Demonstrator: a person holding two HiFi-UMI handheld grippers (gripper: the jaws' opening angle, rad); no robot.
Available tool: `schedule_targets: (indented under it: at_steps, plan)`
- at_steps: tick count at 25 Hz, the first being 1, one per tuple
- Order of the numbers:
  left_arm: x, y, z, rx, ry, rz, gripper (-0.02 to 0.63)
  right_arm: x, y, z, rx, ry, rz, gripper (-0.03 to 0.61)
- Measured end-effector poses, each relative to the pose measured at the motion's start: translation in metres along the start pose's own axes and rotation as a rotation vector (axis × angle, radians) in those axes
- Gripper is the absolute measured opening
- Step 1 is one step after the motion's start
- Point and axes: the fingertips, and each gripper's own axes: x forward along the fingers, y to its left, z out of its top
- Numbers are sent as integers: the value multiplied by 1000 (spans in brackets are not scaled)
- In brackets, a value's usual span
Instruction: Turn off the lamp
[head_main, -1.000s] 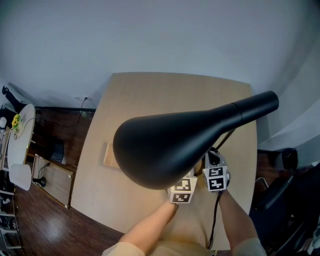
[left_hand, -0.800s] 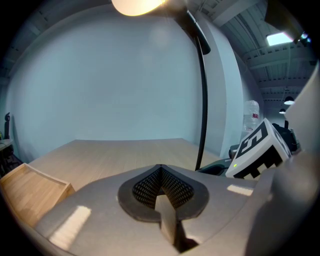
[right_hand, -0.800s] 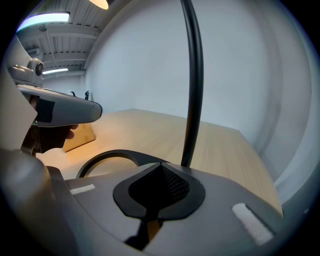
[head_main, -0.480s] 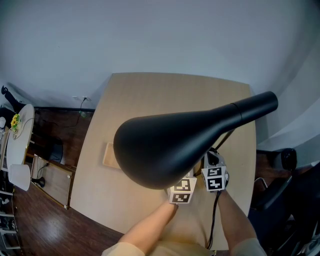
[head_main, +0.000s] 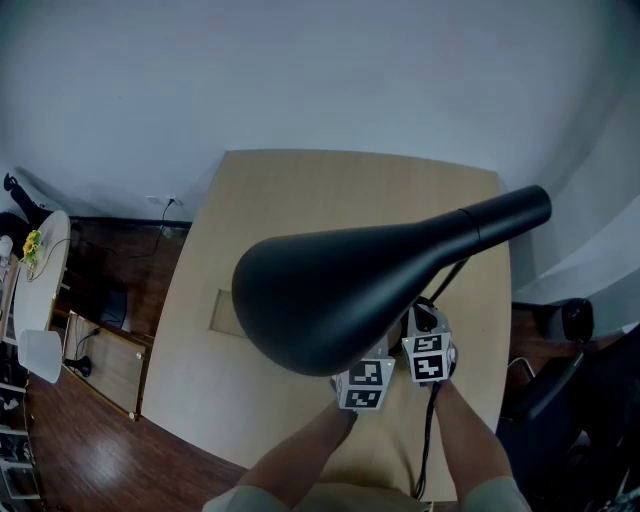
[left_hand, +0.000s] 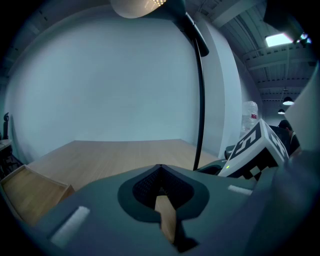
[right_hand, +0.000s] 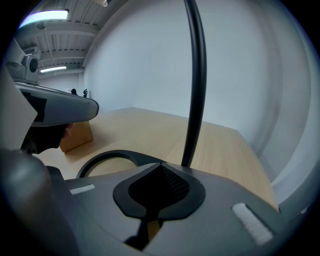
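Beneath the one lamp (head_main: 340, 290), left tongs (left_hand: 160, 167) and right tongs (right_hand: 161, 165), two altogether, are clenched empty.

The table (head_main: 300, 190) has gone darker. A moment ago a warm light lay on it under the lamp (head_main: 340, 290). Now that glow is gone, and the wood looks dull and grey. The wooden block (head_main: 228, 313) near the table's left edge was bright before. Now it is dim and hard to tell from the table top.
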Motion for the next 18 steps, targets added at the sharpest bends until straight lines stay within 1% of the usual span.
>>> schedule_targets:
  at_steps: [18]
  plan:
    - [-1, 1, 2, 6, -2, 5, 0, 1, 0, 0, -11, -9, -7, 0]
